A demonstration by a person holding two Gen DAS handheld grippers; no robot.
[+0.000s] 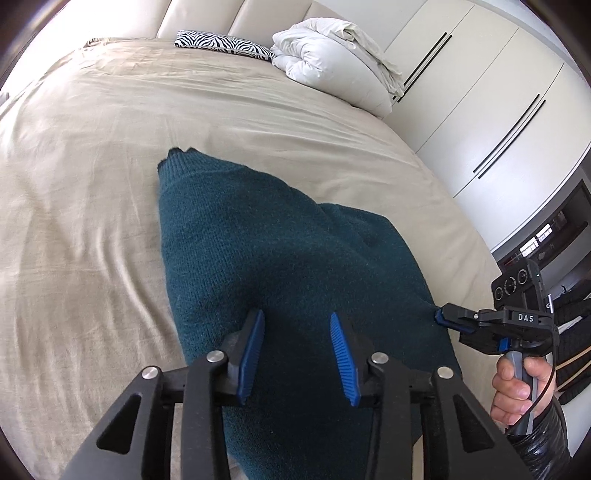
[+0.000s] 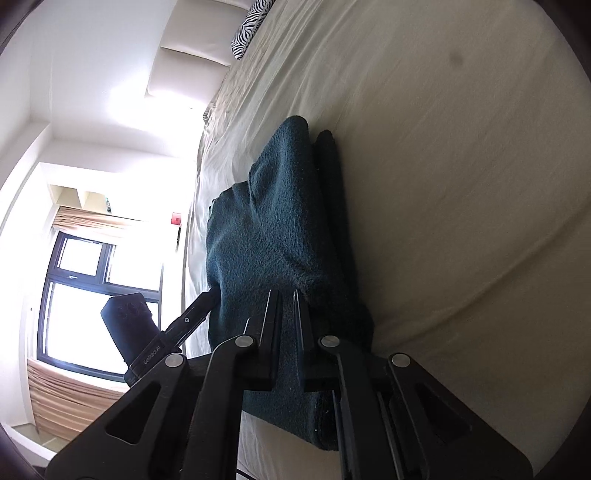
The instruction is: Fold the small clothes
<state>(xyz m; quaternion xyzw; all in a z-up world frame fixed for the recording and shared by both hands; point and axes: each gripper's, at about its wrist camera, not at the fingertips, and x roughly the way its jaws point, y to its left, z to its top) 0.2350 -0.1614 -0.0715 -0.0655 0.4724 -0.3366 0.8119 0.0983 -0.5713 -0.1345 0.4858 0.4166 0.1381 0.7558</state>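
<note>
Item: dark teal knitted garment (image 1: 280, 258), partly folded, on a beige-sheeted bed (image 1: 92, 184). Long axis runs away from the holder toward the headboard (image 1: 199, 14); a ribbed cuff or hem end (image 1: 173, 158) points at the head of the bed, and the broad end lies nearest the holder. A second layer of the same knit (image 2: 332, 192) lies beneath the upper one along the right side.

Left tongs (image 1: 299, 347): blue ribbed pads (image 1: 251, 350) spread apart, poised over the near end of the garment and gripping nothing; whether they touch the cloth cannot be told.

Right tongs (image 2: 286, 306): closed tight on the garment's right edge, with a fold of knit pinched between the fingers. From the left wrist view these tongs (image 1: 441, 316) enter from the right, carried by a hand (image 1: 517, 384) on a grey handle.

Also present: zebra-print pillow (image 1: 221, 44) and a bundled white duvet (image 1: 332, 55) at the bed's head; white wardrobe doors (image 1: 480, 92) to the right; a window (image 2: 92, 295) with a tan curtain on the left.
</note>
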